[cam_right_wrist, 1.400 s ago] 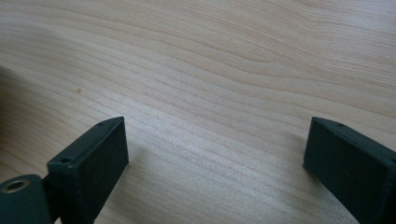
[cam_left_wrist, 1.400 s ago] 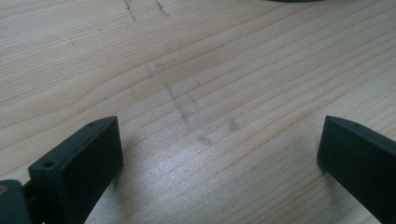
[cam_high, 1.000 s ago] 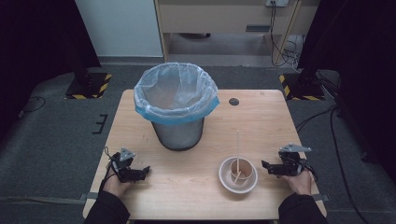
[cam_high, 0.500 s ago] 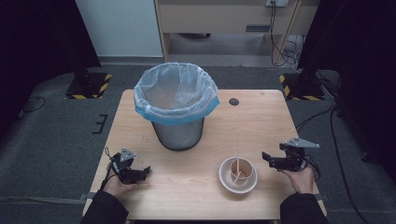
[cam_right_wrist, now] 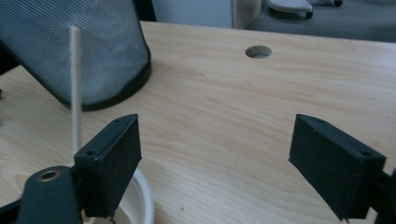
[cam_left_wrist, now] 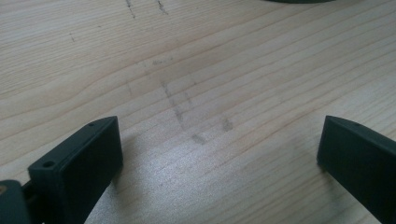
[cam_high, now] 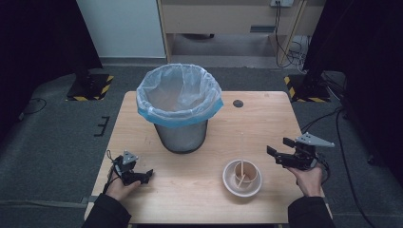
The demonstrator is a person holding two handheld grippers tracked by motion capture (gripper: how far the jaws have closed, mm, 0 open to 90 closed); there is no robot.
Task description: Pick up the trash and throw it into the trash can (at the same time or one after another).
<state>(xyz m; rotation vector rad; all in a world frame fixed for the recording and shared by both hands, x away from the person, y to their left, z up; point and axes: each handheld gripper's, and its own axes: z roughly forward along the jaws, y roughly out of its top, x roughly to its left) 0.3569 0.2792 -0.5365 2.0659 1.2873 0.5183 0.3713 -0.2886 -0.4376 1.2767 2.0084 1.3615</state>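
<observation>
Bin (cam_high: 180, 111) blocks table (cam_high: 266, 118) centre – bowl (cam_high: 242, 178) near right claw (cam_high: 277, 153) – elsewhere open

The person wears dark sleeves (cam_high: 110, 213) that reach the wrists. Each hand has a black tool. The left gripper (cam_high: 142, 176) is small and black, with a grey three-cornered plate on top and a thin black cable looping beside it. The right gripper (cam_high: 278, 149) is black too, with a bigger grey three-cornered plate. Up close, the jaws are flat black blocks with small round screw holes near their edges.
</observation>
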